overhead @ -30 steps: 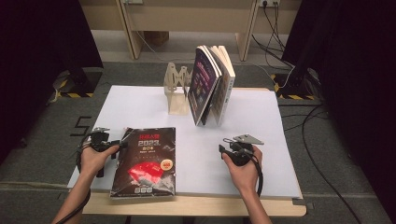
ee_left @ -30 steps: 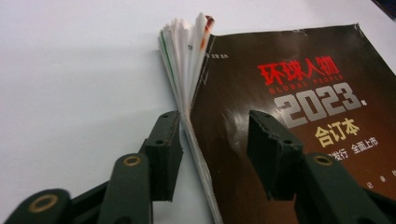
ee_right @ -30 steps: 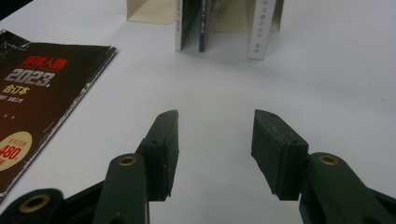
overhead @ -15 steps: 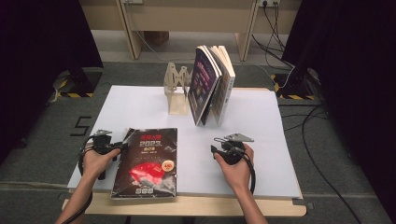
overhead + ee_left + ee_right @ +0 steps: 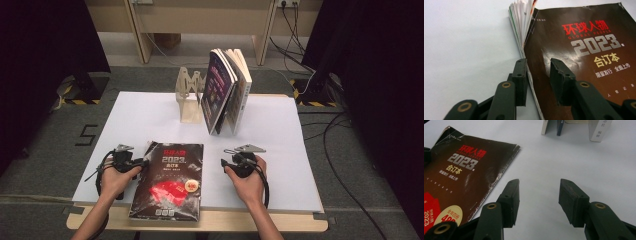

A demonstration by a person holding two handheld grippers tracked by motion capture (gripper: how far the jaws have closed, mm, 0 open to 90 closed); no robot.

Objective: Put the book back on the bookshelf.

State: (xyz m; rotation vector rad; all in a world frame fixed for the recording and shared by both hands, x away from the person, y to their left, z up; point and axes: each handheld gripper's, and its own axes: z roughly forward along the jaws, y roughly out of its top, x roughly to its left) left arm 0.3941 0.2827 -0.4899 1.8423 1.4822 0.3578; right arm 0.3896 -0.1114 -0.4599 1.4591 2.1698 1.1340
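Bench (image 5: 150, 115) has a white top. Upright books (image 5: 227, 90) stand at the far middle, fanned open, touching the wooden rack (image 5: 189, 97) on their left.

Magazine (image 5: 170, 180), dark cover with red print, lies flat at the near edge between the two hands, its bottom edge at the bench lip. Pages along its left edge lift and fan out at the far corner.

Left claw (image 5: 142, 162) sits at the magazine's upper left edge. In the left gripper view the left claw (image 5: 537, 75) straddles that edge: one jaw outside on the white top, the other over the cover, page stack between them. Jaws have just been closing, then held; the inner pad still shows a gap to the cover, so no pinch yet, claw spread around the edge.

Right claw (image 5: 225, 162) rests low over bare bench just right of the magazine, apart from it. In the right gripper view the right claw (image 5: 539, 192) is spread wide, holding nothing, white surface between the jaws.
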